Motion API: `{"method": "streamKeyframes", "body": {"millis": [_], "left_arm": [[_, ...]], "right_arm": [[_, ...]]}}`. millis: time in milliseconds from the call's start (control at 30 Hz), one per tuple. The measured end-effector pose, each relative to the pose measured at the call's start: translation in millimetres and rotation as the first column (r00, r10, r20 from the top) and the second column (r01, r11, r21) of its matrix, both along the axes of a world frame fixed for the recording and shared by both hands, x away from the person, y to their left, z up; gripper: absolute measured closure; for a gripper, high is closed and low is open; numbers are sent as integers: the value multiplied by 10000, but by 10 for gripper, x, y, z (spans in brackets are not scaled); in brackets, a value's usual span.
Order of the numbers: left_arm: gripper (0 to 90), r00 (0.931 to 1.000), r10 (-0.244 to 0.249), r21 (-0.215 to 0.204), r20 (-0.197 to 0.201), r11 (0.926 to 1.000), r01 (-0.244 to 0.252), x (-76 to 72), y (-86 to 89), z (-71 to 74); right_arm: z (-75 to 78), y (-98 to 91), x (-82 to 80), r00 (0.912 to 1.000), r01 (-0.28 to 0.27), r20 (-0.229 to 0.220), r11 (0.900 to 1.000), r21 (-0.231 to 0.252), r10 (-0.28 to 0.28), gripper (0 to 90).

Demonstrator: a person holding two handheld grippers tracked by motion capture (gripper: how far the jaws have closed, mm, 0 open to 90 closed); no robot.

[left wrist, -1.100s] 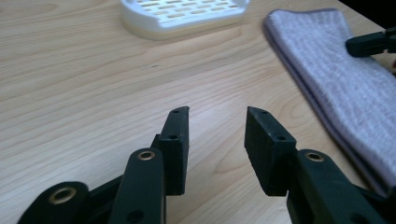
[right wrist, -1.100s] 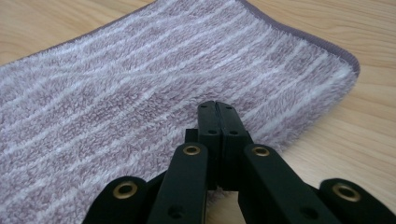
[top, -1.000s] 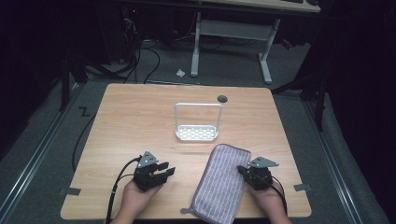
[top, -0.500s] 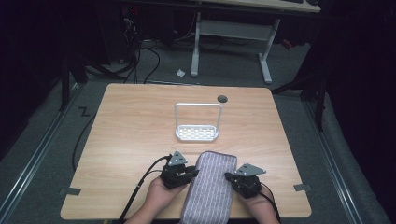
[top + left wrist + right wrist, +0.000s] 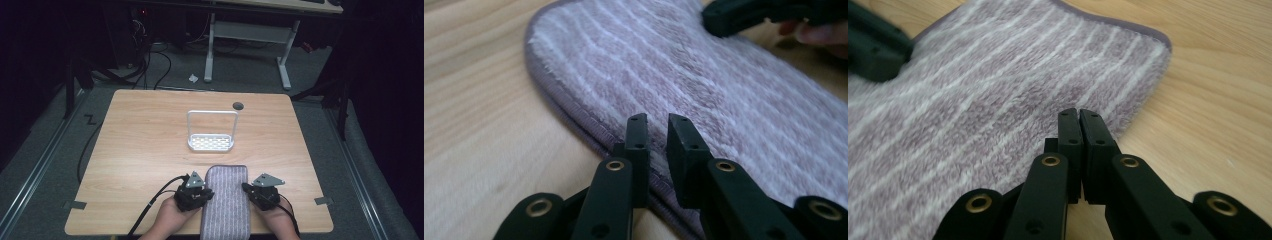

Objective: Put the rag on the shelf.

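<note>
A grey-purple striped cloth (image 5: 226,200) lies flat at the table's near edge, its long side pointing away from me. My left gripper (image 5: 206,193) is at the cloth's left edge. In the left gripper view its jaws (image 5: 658,120) have just been closing and stand narrow, with the cloth's hem (image 5: 589,130) between them. My right gripper (image 5: 246,189) is at the right edge. In the right gripper view (image 5: 1079,114) its jaws are pressed together on the cloth's border (image 5: 1128,125). Each gripper view shows the other gripper's black jaw across the cloth.
A white perforated tray with an upright wire frame (image 5: 211,142) stands mid-table, beyond the cloth. A dark round hole (image 5: 238,105) sits near the far edge. Tape marks (image 5: 322,201) flank the near corners. Cables trail on the floor on the far left.
The cloth has swung from a slant to straight and shifted left. My left gripper has moved right to its left edge and its jaws have closed. The right gripper has shifted slightly left.
</note>
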State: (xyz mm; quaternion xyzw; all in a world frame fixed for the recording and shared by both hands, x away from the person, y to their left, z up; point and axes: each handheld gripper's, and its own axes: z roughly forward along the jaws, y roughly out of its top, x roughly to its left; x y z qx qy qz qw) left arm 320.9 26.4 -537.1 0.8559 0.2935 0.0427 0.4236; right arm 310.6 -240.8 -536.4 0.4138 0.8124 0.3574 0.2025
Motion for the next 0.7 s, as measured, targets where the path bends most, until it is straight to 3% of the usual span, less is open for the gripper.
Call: {"method": "streamKeyframes", "body": {"millis": [233,367,467,500,600,700], "left_arm": [[785,9995,278,236,152,9993,-281,-171,194,6],[781,9994,341,147,64,9993,-342,-168,211,0],[782,9995,292,211,80,9993,-294,-156,205,2],[783,9996,273,222,52,9994,-274,-154,208,5],[782,9999,166,306,-37,9994,-165,-139,217,22],[726,9962,819,-67,297,9966,-817,-55,253,86]], "right_arm": [[1,201,112,9984,-556,-46,9984,137,556,831],[77,345,25,9919,-1232,338,9923,126,1227,802],[34,437,-40,9883,-1520,100,9881,-234,1522,805],[10,425,-51,9887,-1498,47,9880,-369,1500,806],[8,297,-87,9896,-1423,-217,9898,62,1424,807],[-1,232,-142,9876,-1541,-268,9879,159,1545,807]]}}
